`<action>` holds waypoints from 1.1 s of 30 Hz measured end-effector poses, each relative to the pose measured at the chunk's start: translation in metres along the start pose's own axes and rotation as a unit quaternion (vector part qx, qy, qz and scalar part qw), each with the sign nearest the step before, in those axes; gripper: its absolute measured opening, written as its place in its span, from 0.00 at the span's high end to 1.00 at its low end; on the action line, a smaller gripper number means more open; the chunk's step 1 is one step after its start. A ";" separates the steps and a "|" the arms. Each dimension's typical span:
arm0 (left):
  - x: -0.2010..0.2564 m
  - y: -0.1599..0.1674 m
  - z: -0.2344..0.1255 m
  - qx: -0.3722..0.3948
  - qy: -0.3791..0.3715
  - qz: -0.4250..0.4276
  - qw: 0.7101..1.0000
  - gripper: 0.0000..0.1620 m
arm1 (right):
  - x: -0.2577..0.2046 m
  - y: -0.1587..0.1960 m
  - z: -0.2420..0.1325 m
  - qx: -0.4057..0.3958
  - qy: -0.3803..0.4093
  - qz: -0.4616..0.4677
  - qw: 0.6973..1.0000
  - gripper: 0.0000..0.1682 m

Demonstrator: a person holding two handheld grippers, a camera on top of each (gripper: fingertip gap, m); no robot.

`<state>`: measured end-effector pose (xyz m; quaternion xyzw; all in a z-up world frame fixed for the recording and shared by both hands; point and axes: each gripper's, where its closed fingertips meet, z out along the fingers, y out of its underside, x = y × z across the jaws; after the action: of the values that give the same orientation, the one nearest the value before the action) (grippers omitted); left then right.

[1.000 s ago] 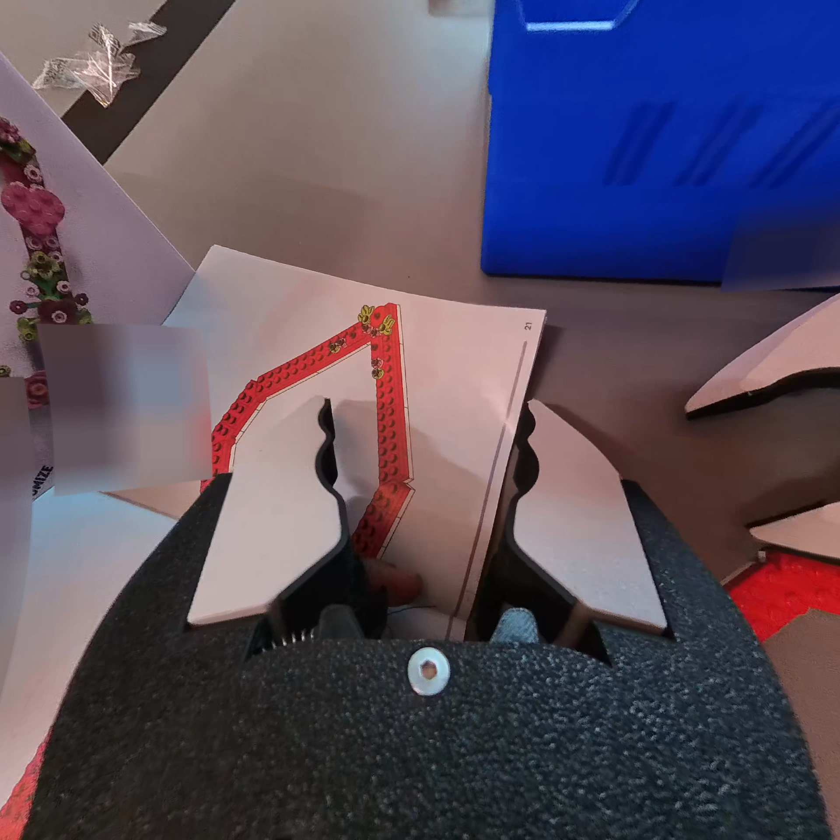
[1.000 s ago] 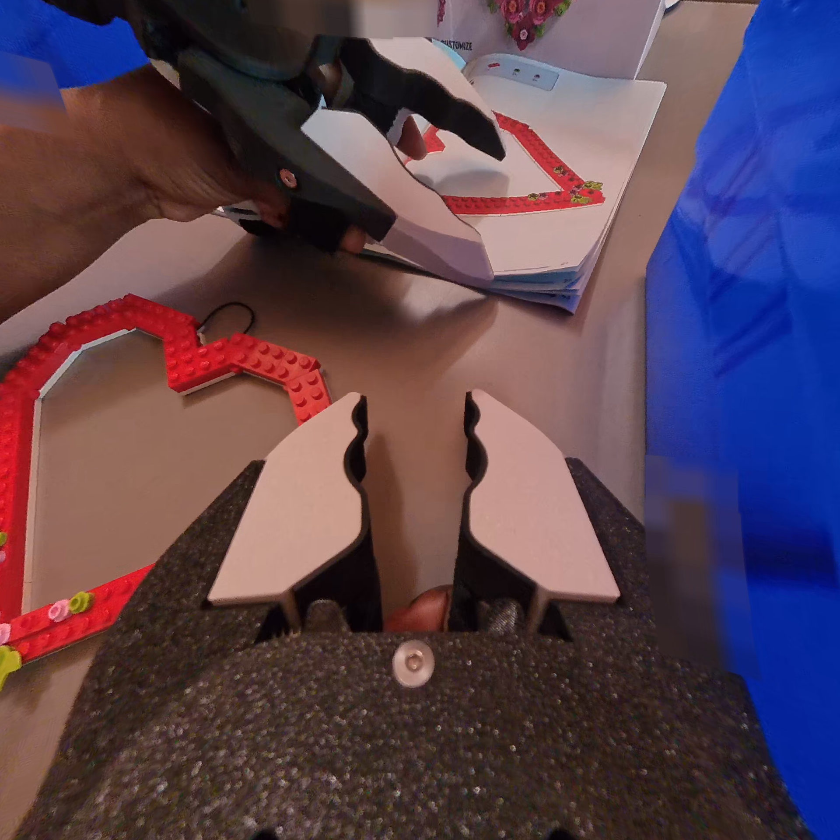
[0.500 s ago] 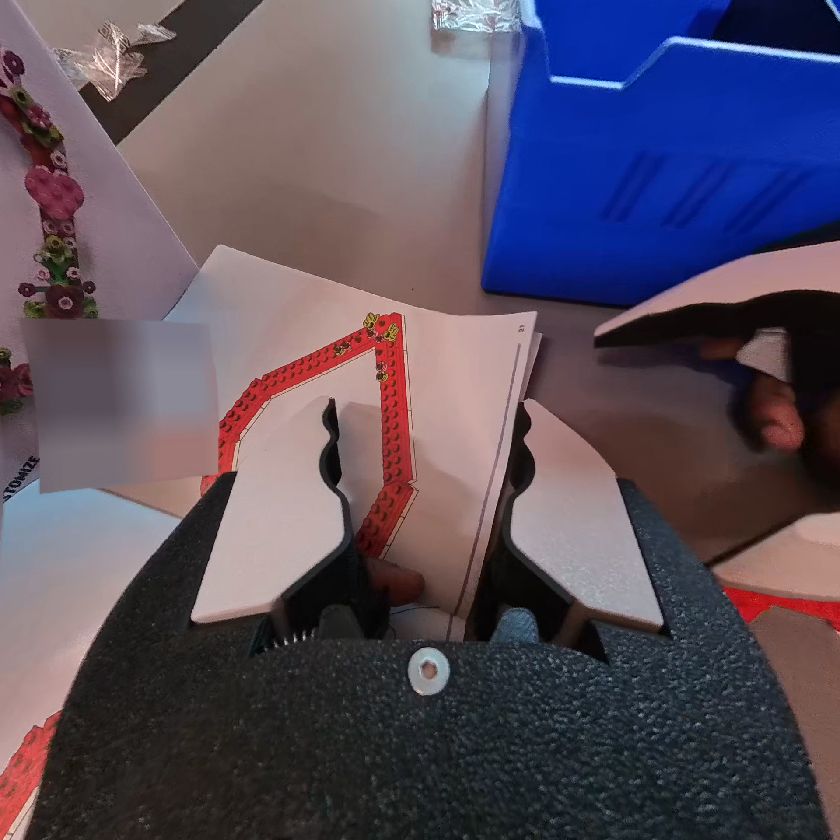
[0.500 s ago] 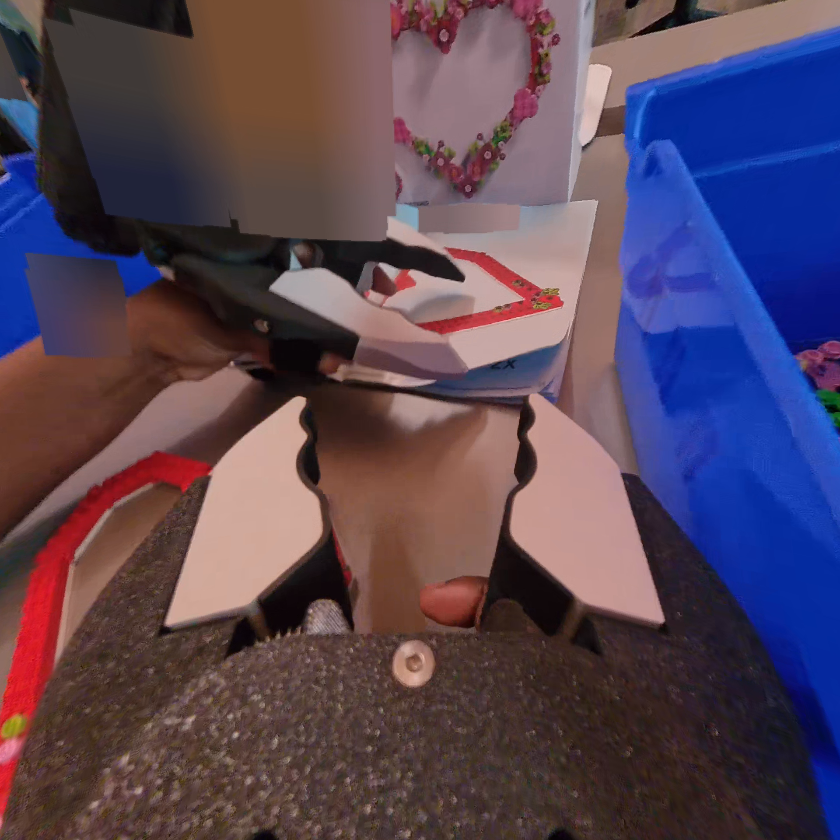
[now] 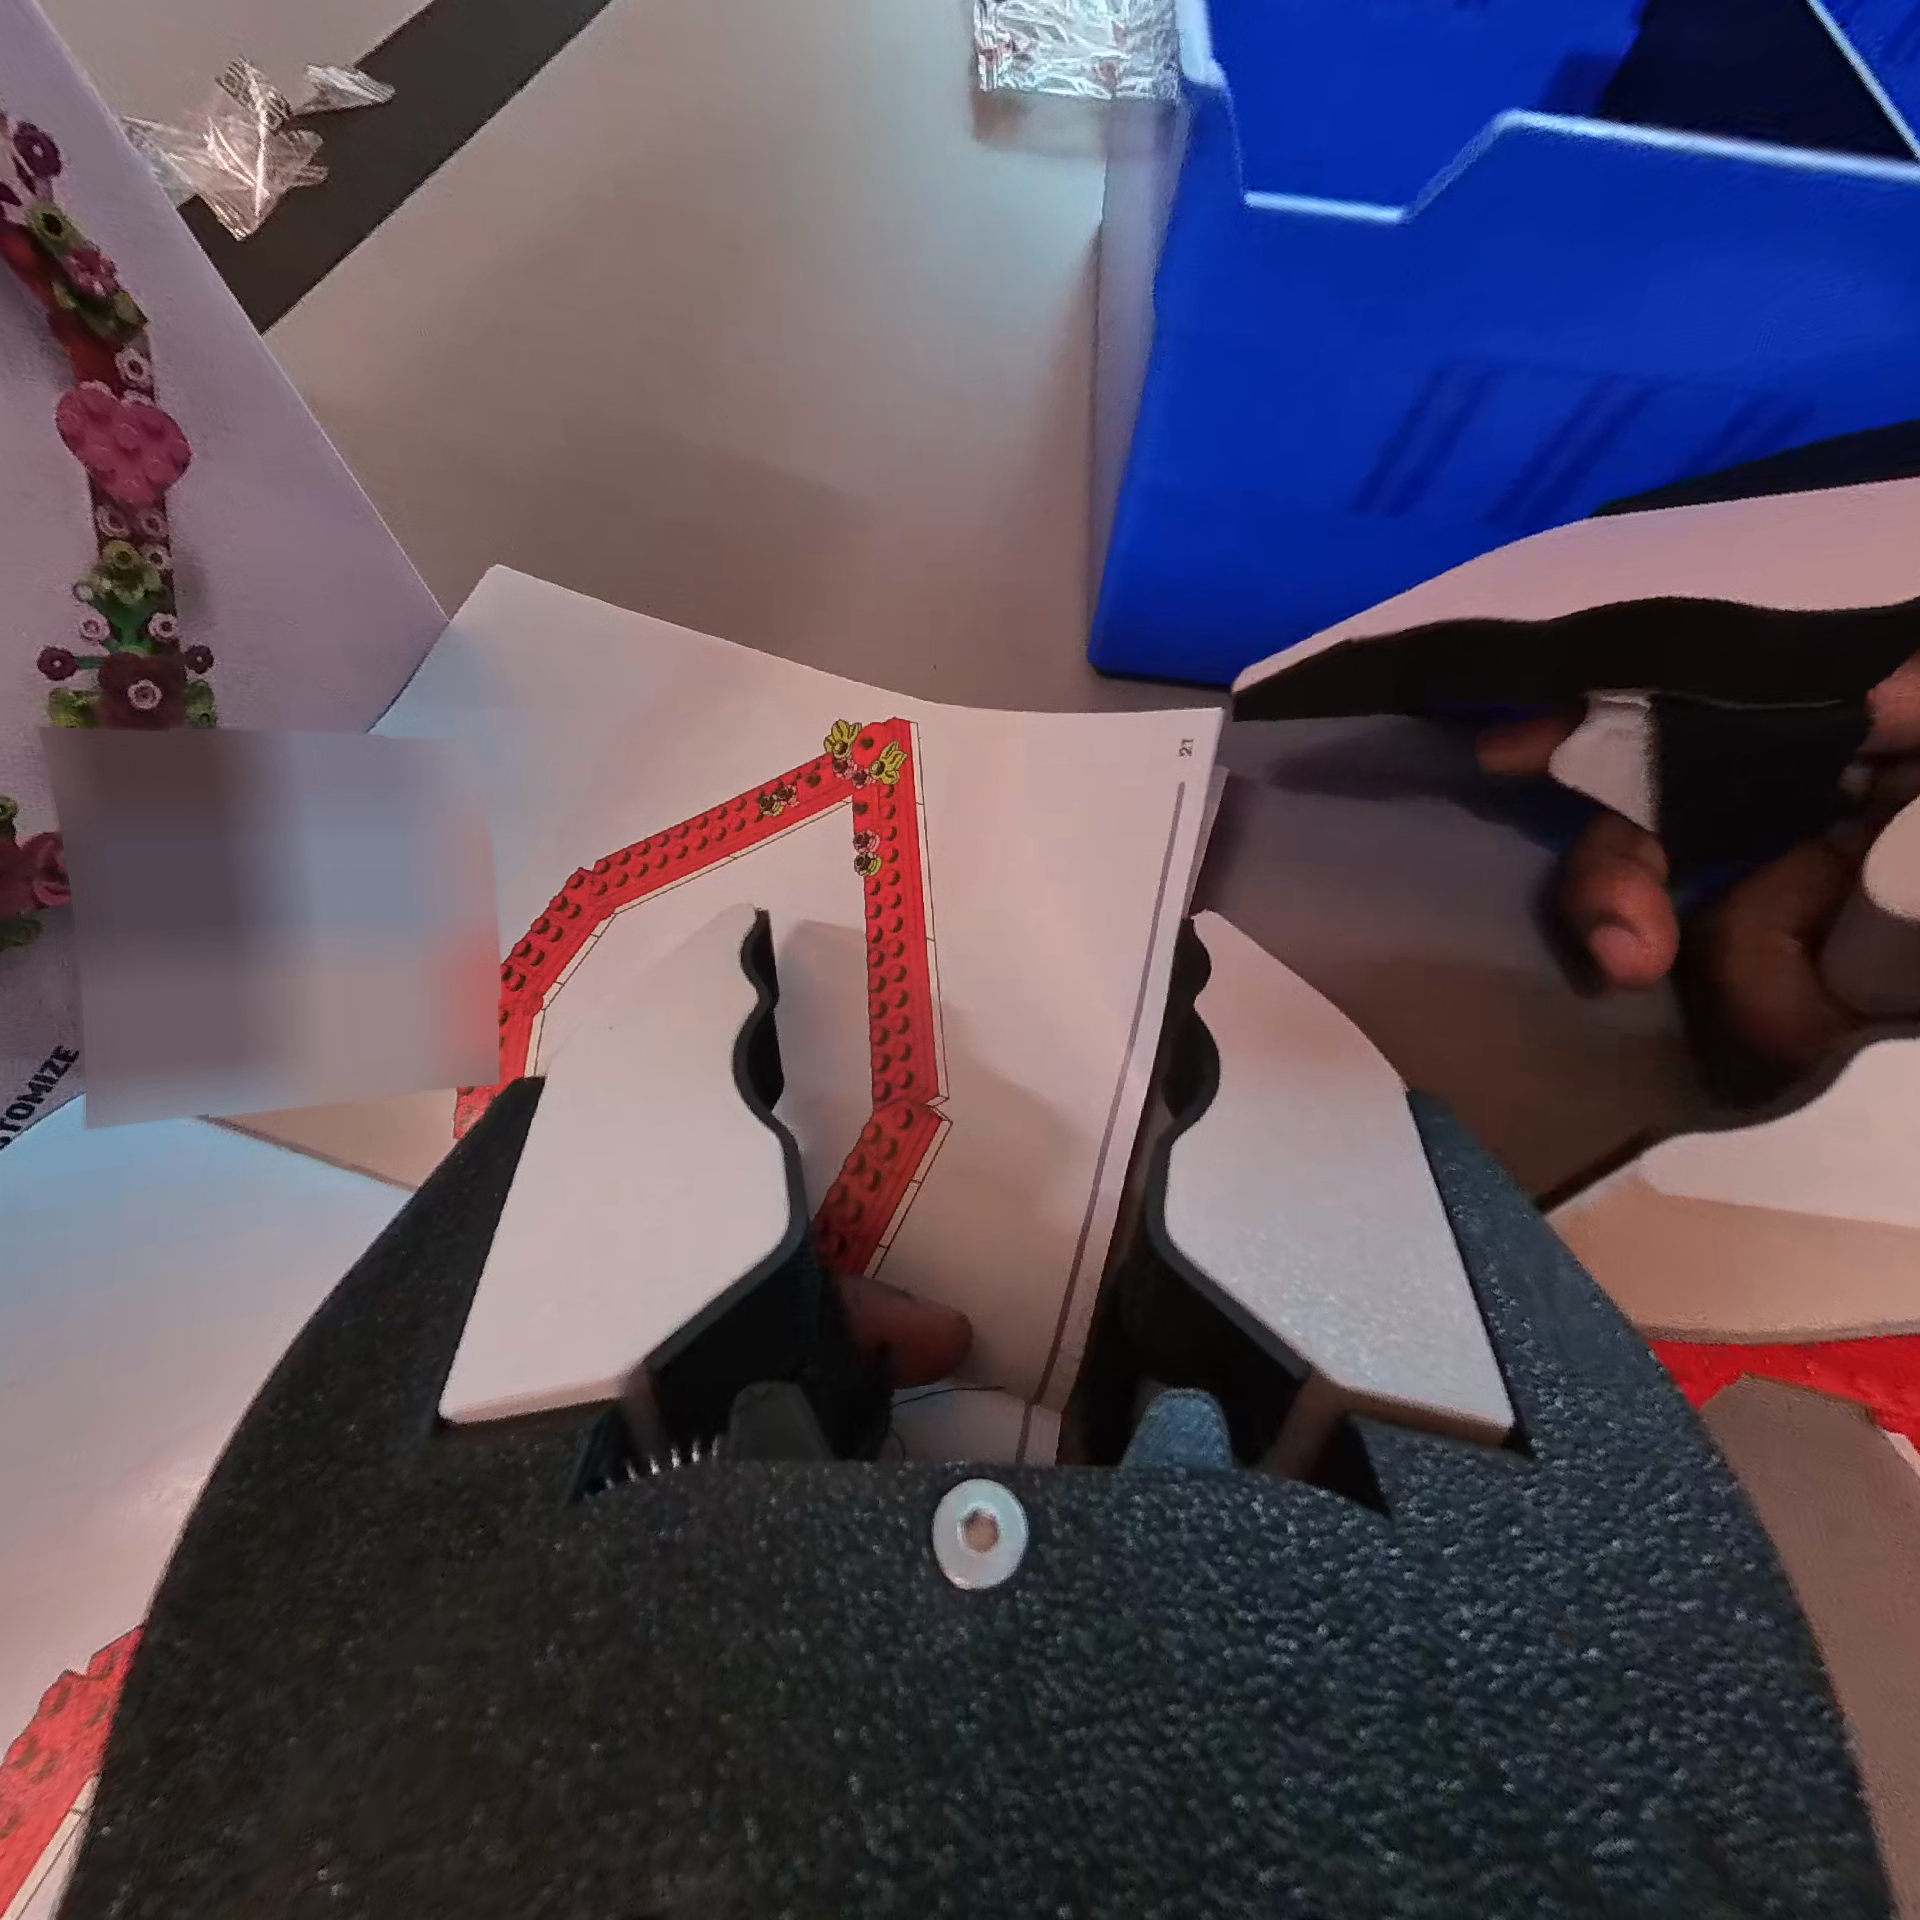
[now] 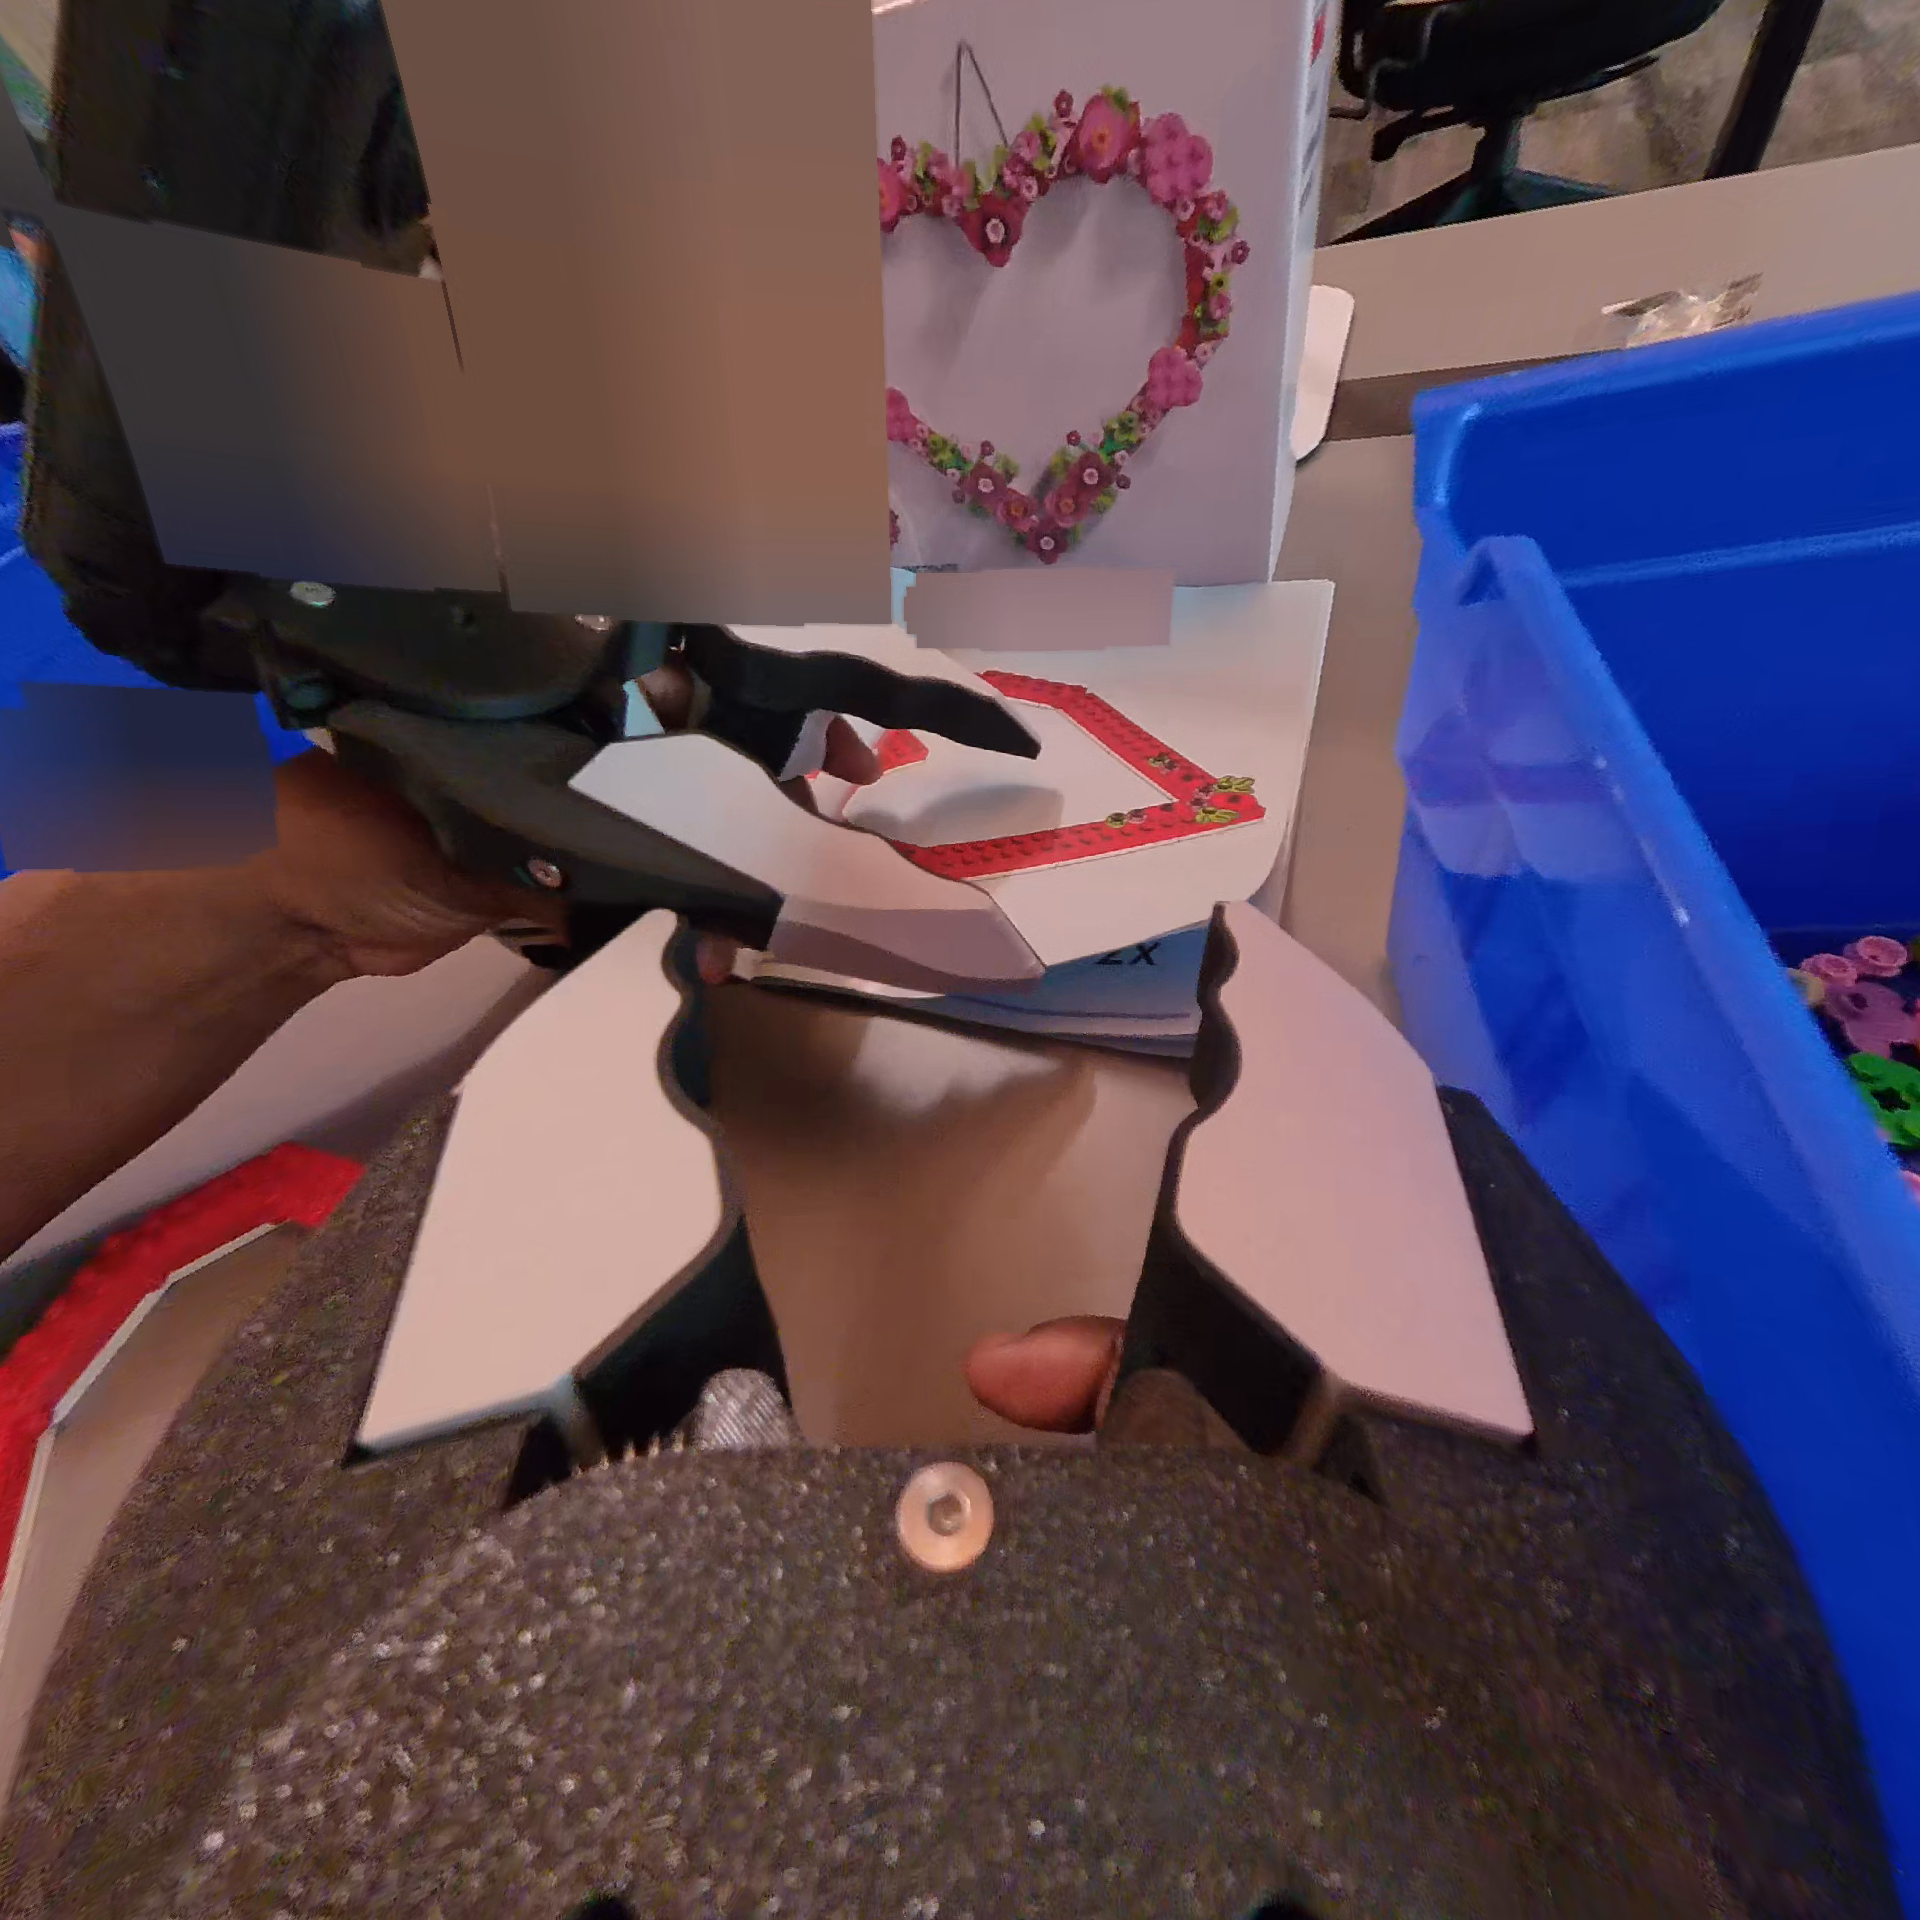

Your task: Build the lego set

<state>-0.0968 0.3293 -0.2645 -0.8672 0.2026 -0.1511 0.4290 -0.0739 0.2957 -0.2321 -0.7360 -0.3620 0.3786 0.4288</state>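
1. The left gripper (image 5: 977,997) is hovering over the open instruction booklet (image 5: 1039,883) with its jaws spread wide and nothing between them; the lifted page is curling up inside the gap, so I take it the person is turning or steadying a page to read the step.
2. The right gripper (image 6: 940,997) is standing wide apart too, gripping nothing, pointing over bare counter (image 6: 935,1195) toward the booklet's near edge; it is probably waiting for the next piece to be chosen.
3. The page is showing a red frame drawing with small flowers at one corner, the stage being checked, I think.
4. The real red heart frame (image 6: 156,1247) is lying flat on the counter at the lower left of the right wrist view, just beside that gripper, within easy reach.
5. The blue bin (image 6: 1662,727) is sitting close on the right, with pink and green pieces (image 6: 1870,1029) loose inside, handy for picking.
6. The set's box (image 6: 1081,312) is standing upright behind the booklet, its heart wreath picture serving as a reference.
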 end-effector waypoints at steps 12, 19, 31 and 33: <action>0.000 -0.001 -0.001 0.003 0.002 -0.004 1.000 0.56 | -0.003 0.001 0.002 -0.013 -0.006 -0.069 0.998 0.39; -0.001 -0.001 -0.001 0.003 0.002 -0.007 1.000 0.56 | -0.003 0.006 0.005 -0.033 -0.019 -0.049 0.998 0.40; -0.001 -0.001 -0.001 0.003 0.002 -0.008 1.000 0.56 | -0.003 0.005 0.004 -0.030 -0.013 -0.056 0.998 0.40; -0.001 -0.001 -0.001 0.004 0.002 -0.009 1.000 0.56 | -0.002 0.005 0.004 -0.028 -0.011 -0.054 0.998 0.40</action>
<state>-0.0981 0.3299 -0.2633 -0.8669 0.1946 -0.1576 0.4310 -0.0772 0.2934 -0.2373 -0.7228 -0.4164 0.3529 0.4238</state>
